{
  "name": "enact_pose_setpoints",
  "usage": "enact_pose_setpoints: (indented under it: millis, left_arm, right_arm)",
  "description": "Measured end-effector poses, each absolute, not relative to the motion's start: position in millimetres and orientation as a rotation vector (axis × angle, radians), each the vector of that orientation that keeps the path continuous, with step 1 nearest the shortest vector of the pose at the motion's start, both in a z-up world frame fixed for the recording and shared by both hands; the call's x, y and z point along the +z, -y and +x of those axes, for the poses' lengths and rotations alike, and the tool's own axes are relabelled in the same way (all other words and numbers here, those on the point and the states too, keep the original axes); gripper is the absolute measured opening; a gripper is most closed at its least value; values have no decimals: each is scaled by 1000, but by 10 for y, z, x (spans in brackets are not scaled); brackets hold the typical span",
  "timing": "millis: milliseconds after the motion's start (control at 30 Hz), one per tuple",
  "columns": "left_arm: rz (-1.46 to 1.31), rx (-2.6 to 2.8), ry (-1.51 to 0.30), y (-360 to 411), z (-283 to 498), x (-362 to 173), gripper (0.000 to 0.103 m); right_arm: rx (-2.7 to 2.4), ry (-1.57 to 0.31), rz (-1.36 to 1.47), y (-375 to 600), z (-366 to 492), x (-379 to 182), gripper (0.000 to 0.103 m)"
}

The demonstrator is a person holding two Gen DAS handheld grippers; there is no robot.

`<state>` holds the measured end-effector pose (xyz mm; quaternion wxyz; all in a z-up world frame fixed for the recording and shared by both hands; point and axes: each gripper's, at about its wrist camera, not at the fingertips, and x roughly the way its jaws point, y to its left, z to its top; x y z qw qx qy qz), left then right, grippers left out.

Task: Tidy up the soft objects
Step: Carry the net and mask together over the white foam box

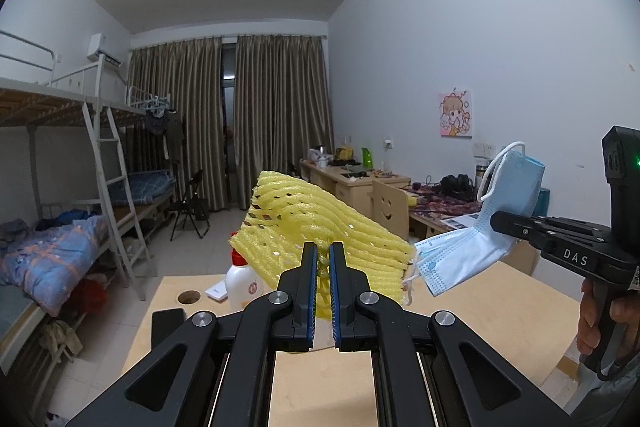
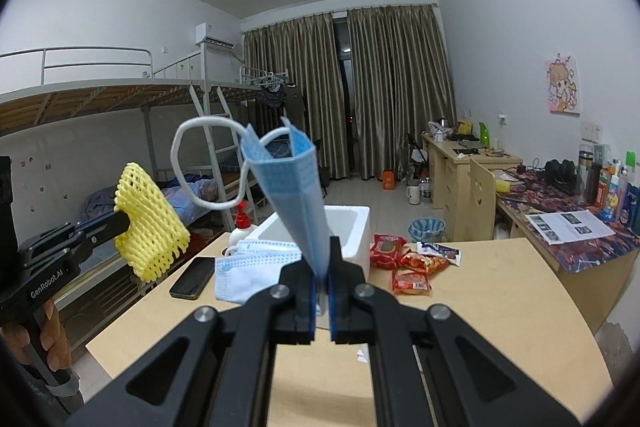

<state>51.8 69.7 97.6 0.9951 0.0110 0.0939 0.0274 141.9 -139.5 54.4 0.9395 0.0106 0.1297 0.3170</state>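
Both tongs are up in the air over the pale wooden table (image 2: 500, 307); the left gripper (image 1: 324, 259) is pinched tight on a yellow foam mesh fruit sleeve (image 1: 320, 227), which fans out above and to both sides of its fingers, well clear of the tabletop; the right gripper (image 2: 325, 267) is pressed together on the folded edge of a light blue pleated face mask (image 2: 292, 187), which stands up from the fingers with its white ear loop (image 2: 200, 163) sticking out to the left; a second pale blue mask (image 2: 248, 267) droops off the same pinch on the left, and I can't tell if it touches the table; in the left wrist view the sleeve's right edge looks to be just touching the masks, so the two bundles are crowded together; room-wise, the near part of the table is bare wood with the rounded front edge open; further back it gets busy: a white foam box (image 2: 352, 227) straight behind the right fingers, a black smartphone (image 2: 194, 277) near the left edge, a white pump bottle with a red top (image 2: 242, 223) beside the box, and red snack packets (image 2: 412, 267) to the right of it; past the far edge there's open floor, bunk beds (image 2: 120, 99) on the left, desks along the right wall.
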Motion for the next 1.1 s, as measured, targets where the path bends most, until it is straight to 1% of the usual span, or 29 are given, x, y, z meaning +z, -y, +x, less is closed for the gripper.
enact_pose_setpoints:
  millis: [700,1100]
  left_arm:
    - [9,51,-215,-872,1028,1032,6]
    - [20,31,-239,-921,1472,1087,6]
  right_arm:
    - [649,-288,-5,1086,1815,644,7]
    - [626,-311,-3,951,2063,713,7]
